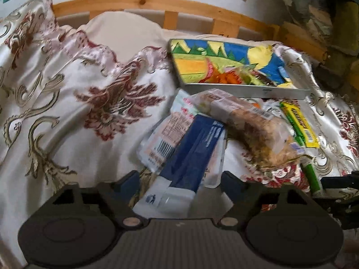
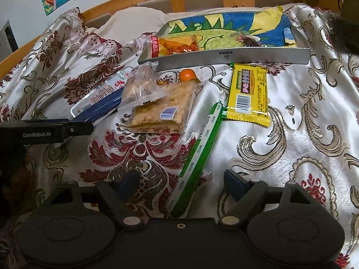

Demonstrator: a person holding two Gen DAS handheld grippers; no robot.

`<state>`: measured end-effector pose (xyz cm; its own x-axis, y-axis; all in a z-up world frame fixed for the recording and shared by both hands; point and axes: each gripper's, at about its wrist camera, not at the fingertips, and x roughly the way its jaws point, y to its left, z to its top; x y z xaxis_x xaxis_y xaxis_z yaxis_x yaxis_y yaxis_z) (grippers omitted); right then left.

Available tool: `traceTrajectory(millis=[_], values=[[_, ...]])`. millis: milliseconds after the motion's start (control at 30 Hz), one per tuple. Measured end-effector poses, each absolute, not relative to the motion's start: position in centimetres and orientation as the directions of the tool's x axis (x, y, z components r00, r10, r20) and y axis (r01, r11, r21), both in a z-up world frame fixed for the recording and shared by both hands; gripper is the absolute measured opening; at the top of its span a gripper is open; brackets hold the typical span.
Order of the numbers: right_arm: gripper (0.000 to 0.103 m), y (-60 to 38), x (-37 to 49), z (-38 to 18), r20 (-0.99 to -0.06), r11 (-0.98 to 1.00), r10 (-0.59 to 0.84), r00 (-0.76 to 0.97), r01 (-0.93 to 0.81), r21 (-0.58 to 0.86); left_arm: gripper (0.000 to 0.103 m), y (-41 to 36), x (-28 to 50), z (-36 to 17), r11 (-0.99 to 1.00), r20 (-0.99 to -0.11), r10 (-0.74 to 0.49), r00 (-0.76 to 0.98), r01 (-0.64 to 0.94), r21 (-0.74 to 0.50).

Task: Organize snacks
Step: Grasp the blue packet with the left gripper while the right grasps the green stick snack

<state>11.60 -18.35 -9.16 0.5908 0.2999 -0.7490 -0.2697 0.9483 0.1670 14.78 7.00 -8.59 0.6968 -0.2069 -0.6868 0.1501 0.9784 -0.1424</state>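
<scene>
Snacks lie heaped on a satin bedspread (image 2: 303, 112) in front of a grey tray (image 2: 224, 56) lined with a bright drawing. An orange snack bag (image 2: 175, 44) lies in the tray. My left gripper (image 1: 181, 179) is open, and a long blue-and-white pack (image 1: 193, 150) runs between its fingers without either pad pressing it. That pack rests on a white barcoded packet (image 1: 161, 139). Clear bags of crumbly biscuit (image 2: 161, 109) sit beside it. My right gripper (image 2: 181, 179) is open astride the near end of a green stick pack (image 2: 197, 148). A yellow bar (image 2: 248, 94) lies further right.
A small orange sweet (image 2: 187, 75) sits under the tray's front wall. A wooden headboard (image 1: 157, 2) and a pillow (image 1: 121, 33) close off the far side. A black finger (image 2: 67, 130) of the left gripper reaches in at the left of the right wrist view.
</scene>
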Motion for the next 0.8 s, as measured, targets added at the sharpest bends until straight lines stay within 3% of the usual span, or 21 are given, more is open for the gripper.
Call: traceTrajectory(millis=[133,200,333,567,800], values=[[0.068,-18.0,12.5,-9.2,-0.752,0.948,0.304,0.585,-0.266,0.177,0.073,6.9,14.8,-8.6,0.976,-0.694,-0.216,0.687,0.164,-0.142],[0.05,-18.0,13.0,-9.3,-0.757,0.95,0.299,0.581,-0.254,0.181,0.064,6.8,14.8,-8.5,0.976,-0.698,-0.218,0.682,0.171,-0.138],[0.032,-18.2,13.1,-9.3,-0.763,0.957,0.283,0.581,-0.229,0.18,0.05,6.8,14.8,-8.0,0.974,-0.714,-0.226,0.662,0.164,-0.156],[0.029,-18.3,12.2,-8.9,-0.761,0.948,0.314,0.568,-0.239,0.212,0.042,5.5,13.6,-7.2,0.973,-0.751,-0.227,0.62,0.18,-0.146],[0.029,-18.1,11.4,-8.7,-0.75,0.93,0.359,0.556,-0.277,0.24,0.042,4.6,12.6,-7.5,0.947,-0.781,-0.321,0.536,0.186,-0.261]])
